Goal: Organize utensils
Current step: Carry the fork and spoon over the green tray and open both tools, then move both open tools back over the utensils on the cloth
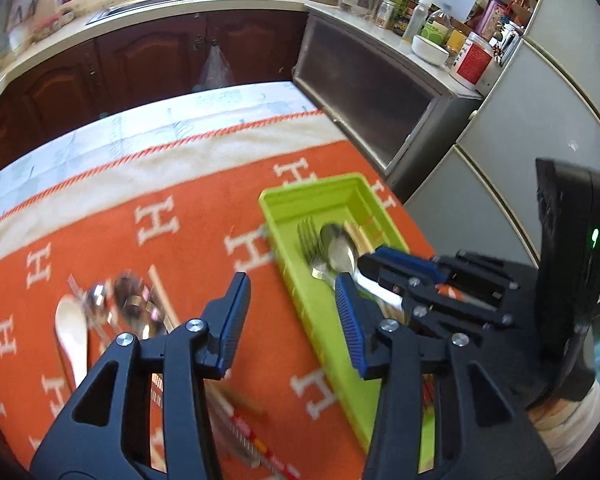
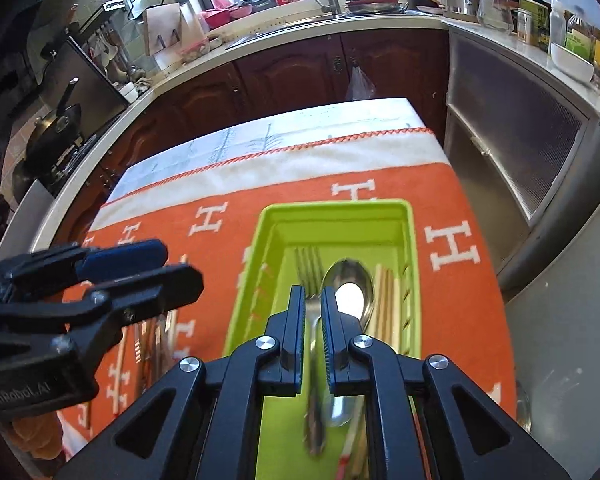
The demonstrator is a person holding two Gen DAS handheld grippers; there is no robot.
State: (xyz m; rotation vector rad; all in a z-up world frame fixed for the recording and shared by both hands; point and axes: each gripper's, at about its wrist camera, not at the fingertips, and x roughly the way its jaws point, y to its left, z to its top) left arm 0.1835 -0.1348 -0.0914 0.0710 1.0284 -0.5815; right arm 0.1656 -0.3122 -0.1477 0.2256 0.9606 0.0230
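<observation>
Right gripper (image 2: 312, 312) — fingers nearly together, grip on the fork (image 2: 310, 276) undeterminable — over green tray (image 2: 240, 300). Left gripper (image 1: 290, 312): fingers apart, holding nothing.

A table is covered by an orange cloth (image 1: 204, 200); a green tray (image 1: 332, 196) and loose utensils (image 1: 100, 312) are laid on it.

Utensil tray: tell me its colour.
Lime green; the tray shows best in the right wrist view.
</observation>
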